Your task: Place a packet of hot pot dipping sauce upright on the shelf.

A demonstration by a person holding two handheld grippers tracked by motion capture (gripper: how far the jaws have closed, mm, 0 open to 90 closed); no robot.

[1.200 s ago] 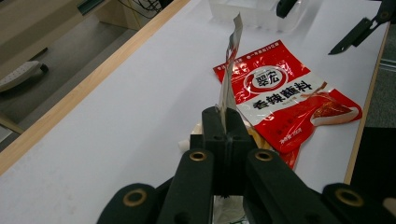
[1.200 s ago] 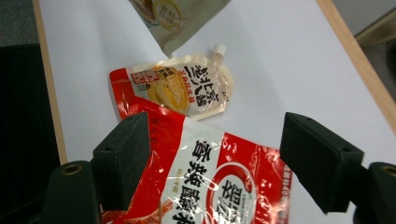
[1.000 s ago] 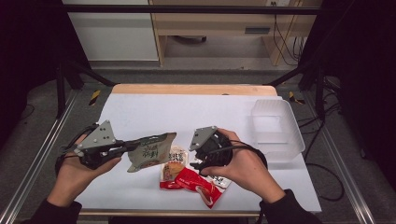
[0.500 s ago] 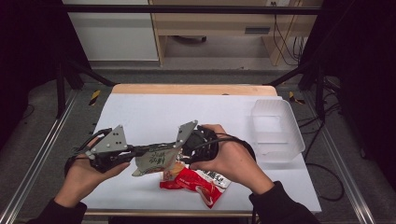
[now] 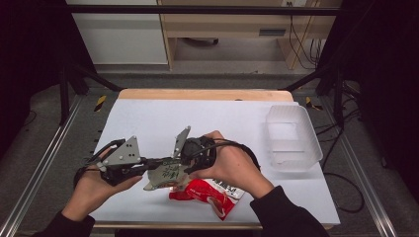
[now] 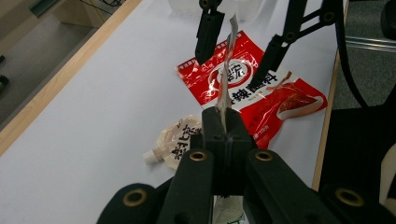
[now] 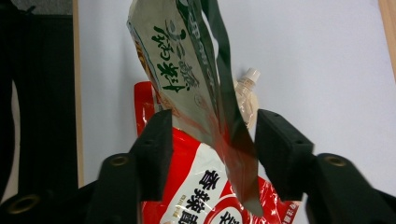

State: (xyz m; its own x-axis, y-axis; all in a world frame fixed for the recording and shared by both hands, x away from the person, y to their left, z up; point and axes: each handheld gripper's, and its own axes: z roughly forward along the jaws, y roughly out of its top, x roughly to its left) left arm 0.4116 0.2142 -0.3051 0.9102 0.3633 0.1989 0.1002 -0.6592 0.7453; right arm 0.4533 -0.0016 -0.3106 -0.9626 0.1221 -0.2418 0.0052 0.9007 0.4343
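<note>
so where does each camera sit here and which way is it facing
High view: fixed above the person's side, looking forward and down on the white table; both hands and dark sleeves show, left gripper shut on the flat grey-green printed pouch.
Left gripper view: rides the left gripper, looking along its shut jaws at the pouch's edge and the right gripper.
Right gripper view: rides the right gripper, jaws just closing around the pouch, not touching.
All three views share the glossy red foil packet.
</note>
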